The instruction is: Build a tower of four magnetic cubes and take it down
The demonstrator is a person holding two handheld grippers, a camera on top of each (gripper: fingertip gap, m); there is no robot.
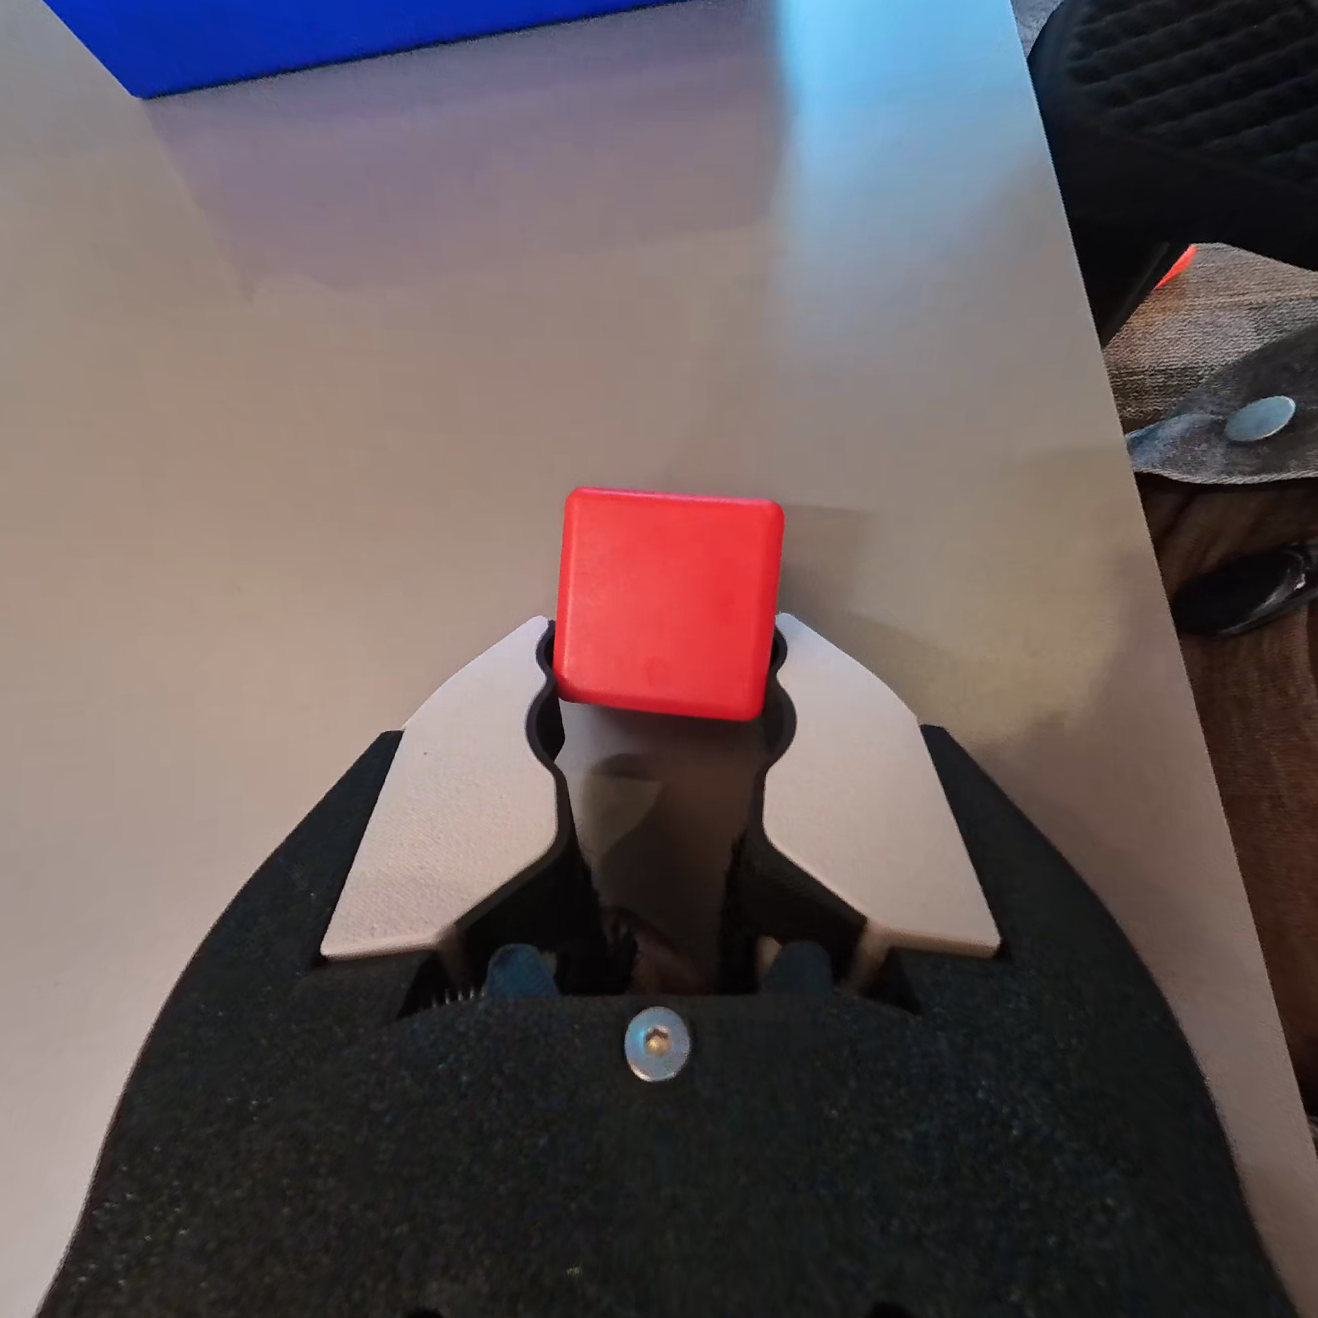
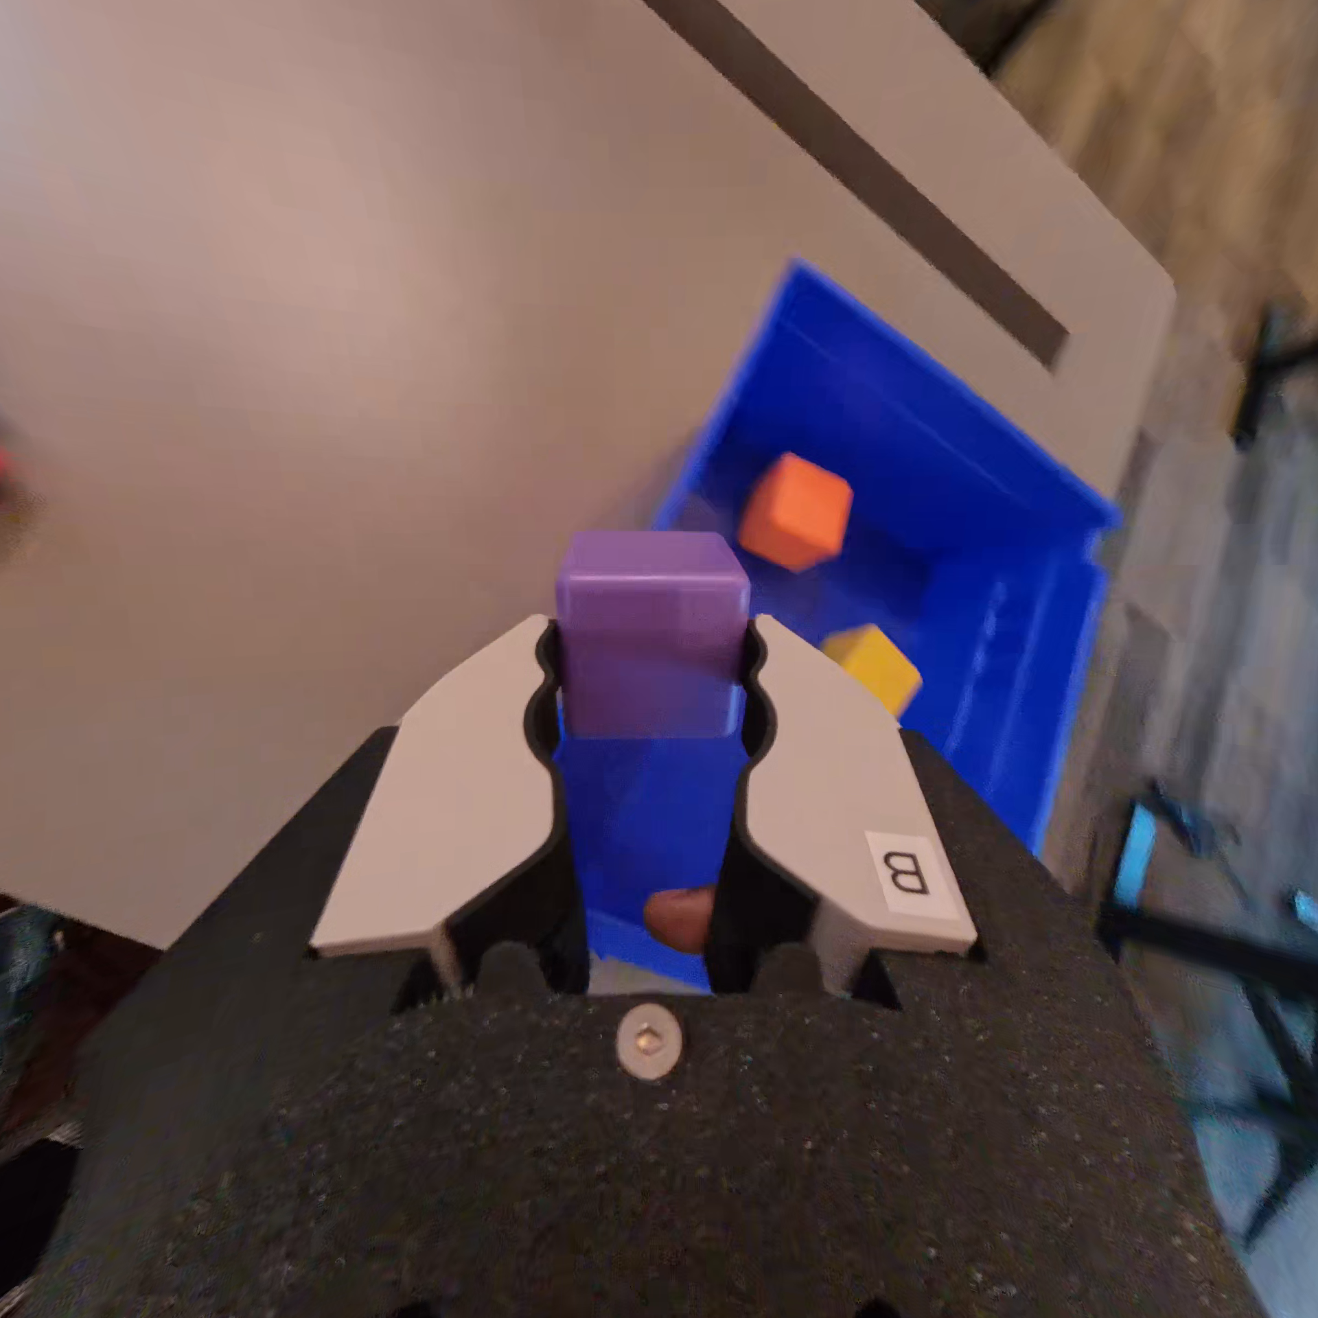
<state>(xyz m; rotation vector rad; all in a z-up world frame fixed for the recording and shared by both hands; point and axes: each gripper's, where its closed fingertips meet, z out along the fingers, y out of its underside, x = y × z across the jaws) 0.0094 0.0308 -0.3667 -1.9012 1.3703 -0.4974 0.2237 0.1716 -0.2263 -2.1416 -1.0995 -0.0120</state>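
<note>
Over grey table [image 1: 356, 428], red cube [image 1: 667, 603] and purple cube [image 2: 650, 635] sit clamped between jaws.

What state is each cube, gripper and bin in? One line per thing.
Red cube: gripped.
Left gripper: shut on red cube.
Purple cube: gripped.
Right gripper: shut on purple cube.
Orange cube: loose in bin.
Yellow cube: loose in bin.
Bin: open-topped.

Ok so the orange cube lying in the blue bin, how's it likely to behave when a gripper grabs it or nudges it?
The orange cube looks rigid, with flat faces, so it should slide rather than roll. Its smooth finish may be slightly slippery. A yellow cube lies nearby in the blue bin; being magnetic, they might snap together if pushed close.
</note>
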